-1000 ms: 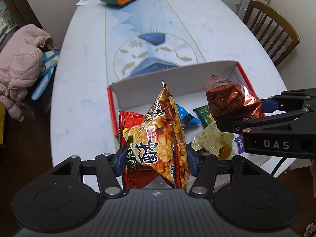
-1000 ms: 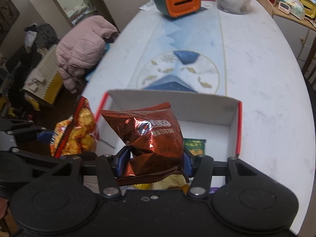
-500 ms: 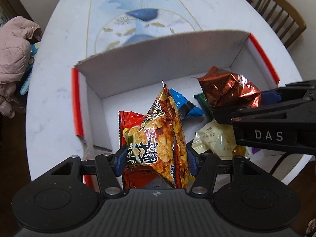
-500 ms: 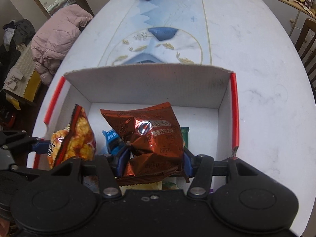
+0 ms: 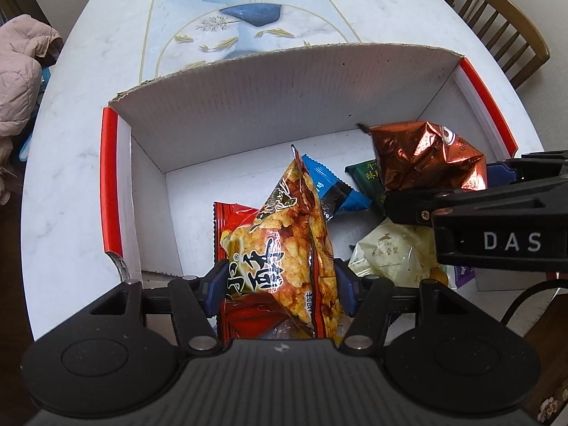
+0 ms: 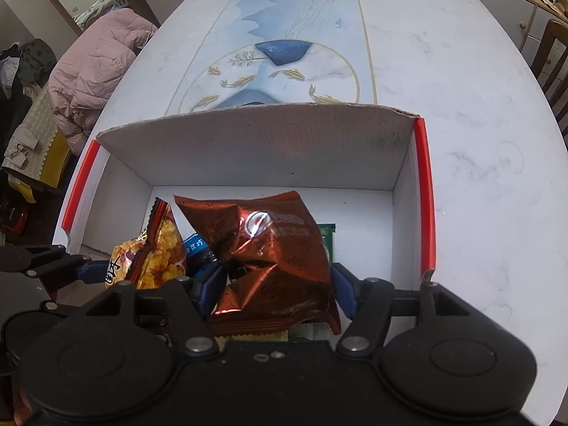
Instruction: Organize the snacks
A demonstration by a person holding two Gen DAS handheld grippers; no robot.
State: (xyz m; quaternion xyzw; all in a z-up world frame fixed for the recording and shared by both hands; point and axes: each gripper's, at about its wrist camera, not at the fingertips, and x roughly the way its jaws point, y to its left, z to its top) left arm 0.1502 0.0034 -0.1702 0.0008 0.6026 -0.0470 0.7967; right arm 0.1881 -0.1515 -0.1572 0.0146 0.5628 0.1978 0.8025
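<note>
The box (image 5: 291, 96) is showing white walls and red side rims. One bag (image 5: 284, 248) is glinting orange-yellow with red edges, another (image 6: 269, 259) shining copper-brown. A blue packet (image 5: 333, 191) and a dark green one (image 5: 365, 177) are lying beside a pale cream pouch (image 5: 394, 252). The table (image 6: 461, 71) is showing white marble with blue mountains and gold fish.

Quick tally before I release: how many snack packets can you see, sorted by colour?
Orange-yellow, in the left tongs: 1
Copper-brown, in the right tongs: 1
Red: 1
Blue: 1
Dark green: 1
Pale cream: 1
Purple, only a corner showing: 1
Total: 7, all in or over the white box.
</note>
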